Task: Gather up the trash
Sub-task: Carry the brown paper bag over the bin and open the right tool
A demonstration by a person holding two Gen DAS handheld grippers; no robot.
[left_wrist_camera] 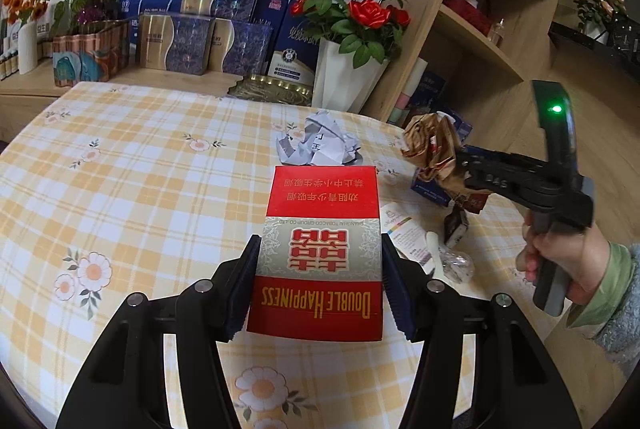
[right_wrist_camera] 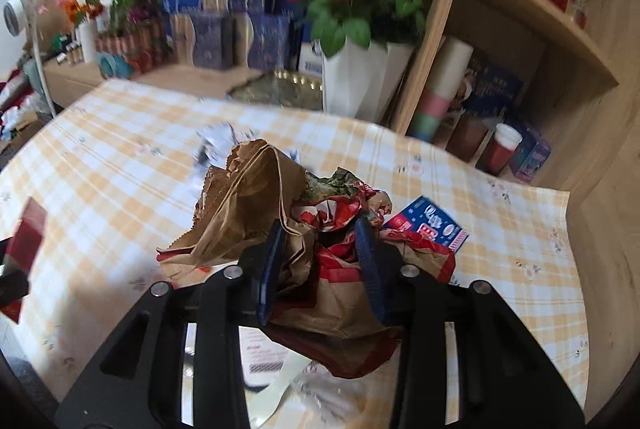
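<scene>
Nearest the left wrist camera, the left gripper pinched a red cigarette carton across its width, both blue pads flat against the long sides, the box held just above the checked tablecloth. It looked a light, stiff cardboard shell, likely empty, so a hard squeeze could buckle its walls; the grip across the narrow span seemed sound. To the right, the right gripper was clamped on a crumpled brown paper bag wadded with red wrapper, lifted clear of the table. That bundle appeared soft, springy and light, with loose flaps that could slip free, so a hold deep in the wad suited it best. Below it lay small scraps and a blue packet. Farther on, a crumpled white paper ball rested on the cloth, untouched. The table's left half lay open for moving; its far edge was crowded by a white vase of red roses, a wooden shelf and stacked boxes.
</scene>
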